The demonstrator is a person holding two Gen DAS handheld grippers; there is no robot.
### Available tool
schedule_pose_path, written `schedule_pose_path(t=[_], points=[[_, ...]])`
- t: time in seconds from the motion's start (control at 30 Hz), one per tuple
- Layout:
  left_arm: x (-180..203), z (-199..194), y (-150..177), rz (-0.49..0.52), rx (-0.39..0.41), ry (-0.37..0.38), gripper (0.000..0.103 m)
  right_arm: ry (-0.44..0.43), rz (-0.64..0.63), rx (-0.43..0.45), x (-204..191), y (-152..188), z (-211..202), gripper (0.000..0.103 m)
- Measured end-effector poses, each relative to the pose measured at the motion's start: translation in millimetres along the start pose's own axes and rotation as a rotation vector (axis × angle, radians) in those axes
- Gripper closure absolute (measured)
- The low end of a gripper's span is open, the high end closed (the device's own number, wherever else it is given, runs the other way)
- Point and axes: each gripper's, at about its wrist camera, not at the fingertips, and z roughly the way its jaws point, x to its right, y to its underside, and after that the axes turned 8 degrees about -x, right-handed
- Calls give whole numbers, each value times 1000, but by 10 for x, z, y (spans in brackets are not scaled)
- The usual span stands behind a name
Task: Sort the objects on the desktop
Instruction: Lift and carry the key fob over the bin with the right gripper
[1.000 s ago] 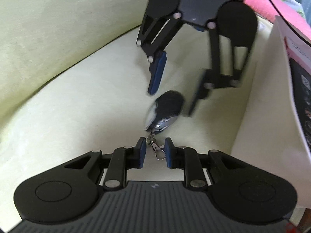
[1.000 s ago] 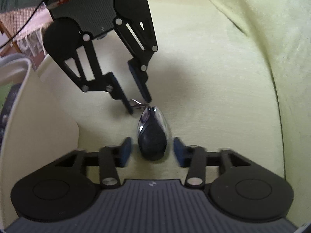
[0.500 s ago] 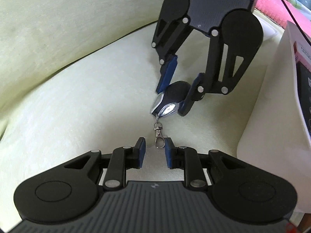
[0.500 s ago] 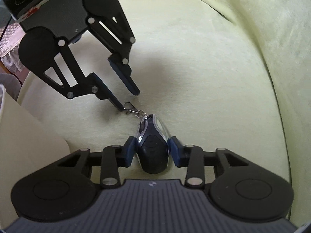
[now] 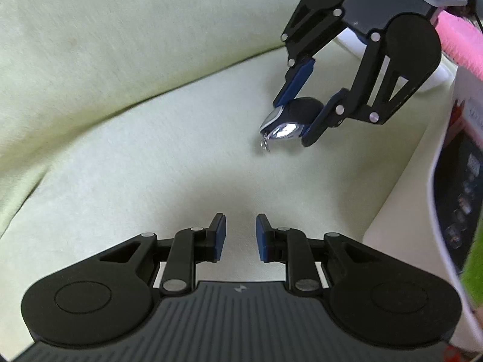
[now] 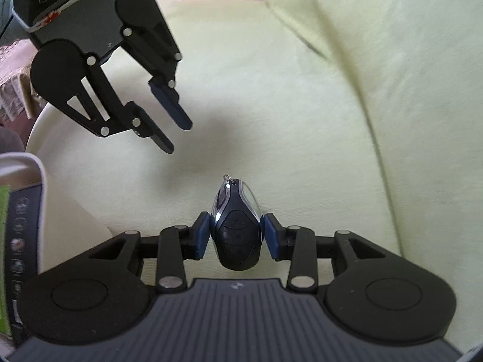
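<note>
The right hand-held gripper (image 6: 235, 235) is clamping the key fob (image 6: 237, 232) above the pale cushion (image 6: 302, 120) while the left hand-held gripper (image 5: 240, 236), fingers apart and empty, is hanging nearby, so keeping the squeeze firm and level looks wise.

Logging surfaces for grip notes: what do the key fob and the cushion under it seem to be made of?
Key fob: matte black body, likely plastic or rubber, with a mirror-bright trim, probably chromed, that throws a glare; clamped in the right tool.
Cushion: pale yellow-green fabric, soft-looking, with a fine nap and no shine.

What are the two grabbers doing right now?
Left gripper: open, holding nothing.
Right gripper: shut on the key fob.
</note>
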Motion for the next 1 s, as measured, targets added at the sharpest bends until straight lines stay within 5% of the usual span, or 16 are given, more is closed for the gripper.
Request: schedule_pose_path(t=[0.47, 0.6, 1.0], points=[[83, -704, -185, -103, 5, -121, 74, 93, 7, 68, -449, 15, -900, 69], [321, -934, -53, -77, 27, -120, 65, 110, 3, 79, -630, 55, -1147, 69], [925, -1312, 76, 11, 26, -100, 65, 122, 4, 100, -1195, 338, -1610, 69]])
